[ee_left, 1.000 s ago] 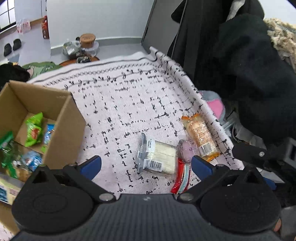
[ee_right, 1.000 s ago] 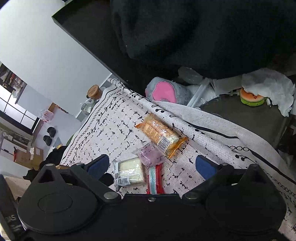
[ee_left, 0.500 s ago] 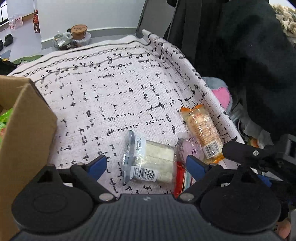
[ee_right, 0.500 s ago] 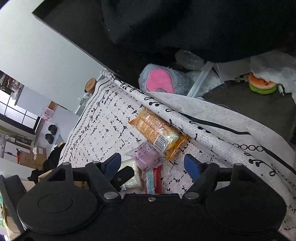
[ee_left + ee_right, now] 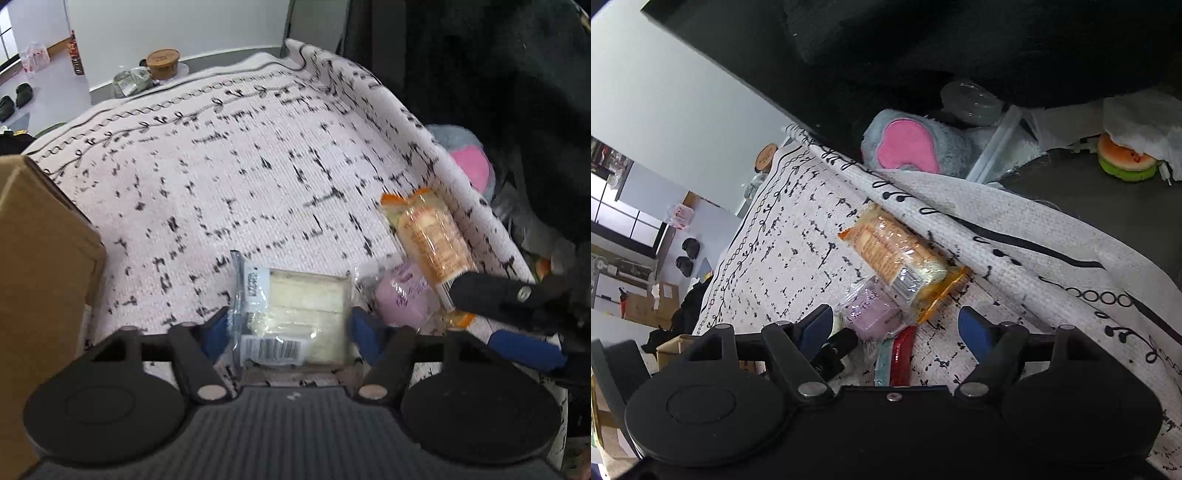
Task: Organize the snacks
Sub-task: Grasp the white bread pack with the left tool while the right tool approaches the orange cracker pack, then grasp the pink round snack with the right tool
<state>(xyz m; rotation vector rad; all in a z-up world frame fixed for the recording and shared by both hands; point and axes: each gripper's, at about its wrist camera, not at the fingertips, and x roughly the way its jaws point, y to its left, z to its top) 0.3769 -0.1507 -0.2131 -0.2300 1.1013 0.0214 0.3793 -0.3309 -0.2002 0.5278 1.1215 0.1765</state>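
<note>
A clear-wrapped pale cake pack [image 5: 295, 314] with a barcode lies on the patterned cloth [image 5: 240, 173]. My left gripper [image 5: 290, 328] is open with its blue pads on either side of the pack, touching or nearly touching its wrapper. A purple snack pouch [image 5: 871, 314], an orange biscuit pack [image 5: 897, 258] and a red and blue stick pack [image 5: 897, 356] lie together near the cloth's right edge. My right gripper [image 5: 897, 326] is open around the purple pouch and the stick pack. It shows in the left wrist view [image 5: 509, 314] at the right.
A cardboard box [image 5: 40, 266] stands at the left. A grey and pink plush toy [image 5: 916, 147], a burger toy [image 5: 1126, 157] and dark clothing lie beyond the cloth's raised right edge. A lidded jar [image 5: 162, 64] stands beyond the far edge.
Both grippers have moved down and forward onto the snacks and narrowed. The left one now straddles the cake pack; the right one now straddles the purple pouch.
</note>
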